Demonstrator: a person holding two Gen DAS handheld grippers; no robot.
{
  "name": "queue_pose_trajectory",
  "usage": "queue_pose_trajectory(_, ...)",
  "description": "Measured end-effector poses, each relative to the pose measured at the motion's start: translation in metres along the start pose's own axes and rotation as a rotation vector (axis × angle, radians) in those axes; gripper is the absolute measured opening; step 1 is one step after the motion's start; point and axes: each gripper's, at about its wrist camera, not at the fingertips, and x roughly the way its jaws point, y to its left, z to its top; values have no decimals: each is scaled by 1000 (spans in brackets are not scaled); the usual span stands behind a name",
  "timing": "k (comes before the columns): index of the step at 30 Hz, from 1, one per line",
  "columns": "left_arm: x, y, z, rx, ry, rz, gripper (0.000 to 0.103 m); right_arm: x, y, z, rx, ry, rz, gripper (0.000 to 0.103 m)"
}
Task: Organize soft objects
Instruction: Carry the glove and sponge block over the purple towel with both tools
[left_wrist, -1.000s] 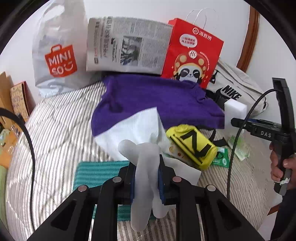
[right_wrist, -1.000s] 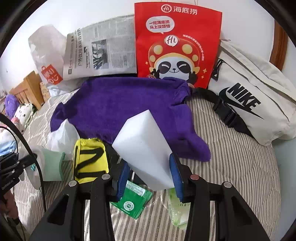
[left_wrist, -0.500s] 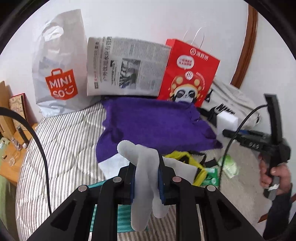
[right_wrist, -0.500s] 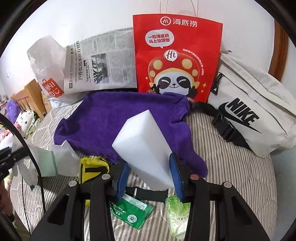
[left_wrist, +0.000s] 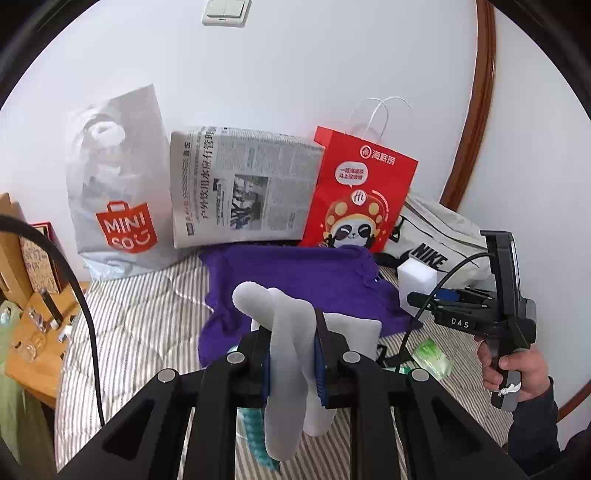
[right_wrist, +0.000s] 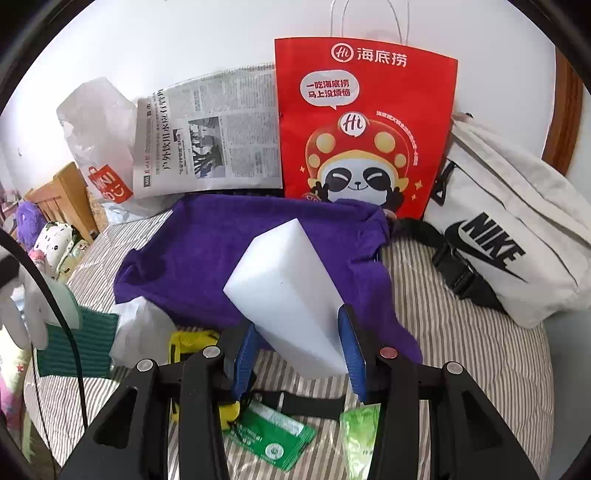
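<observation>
So both pickups look done: left gripper (left_wrist: 293, 360) is clamped on a glove (left_wrist: 284, 332), right gripper (right_wrist: 301, 354) on a sponge (right_wrist: 291, 291), both above the bed (right_wrist: 461, 350). Next, probably drop-off spots.

Count, taken from the newspaper (left_wrist: 243, 188) outward: one newspaper; three bags, namely white plastic bag (left_wrist: 114, 192), red paper bag (right_wrist: 364, 125), canvas bag (right_wrist: 509, 243); one purple towel (right_wrist: 229, 254); one white sponge block (right_wrist: 291, 295); two green packets (right_wrist: 271, 437).

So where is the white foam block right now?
The white foam block is clamped in the right gripper, in the middle of the right wrist view, lifted above the purple fuzzy cloth on the striped bed.
</observation>
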Motion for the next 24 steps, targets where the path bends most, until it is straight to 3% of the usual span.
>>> queue_pose_trajectory(6,14,8,13,-9,11,-14,17,11,1,13,11,-2,4,43)
queue_pose_trajectory(13,3,19,4,-49,13,-23,17,18,5,11,11,13,7,43)
queue_pose_trajectory(18,-8,33,-23,-83,50,-26,17,20,6,0,15,29,13,43)
queue_pose_trajectory(24,0,37,-74,-102,176,-38,17,20,8,-13,15,43,22,43)
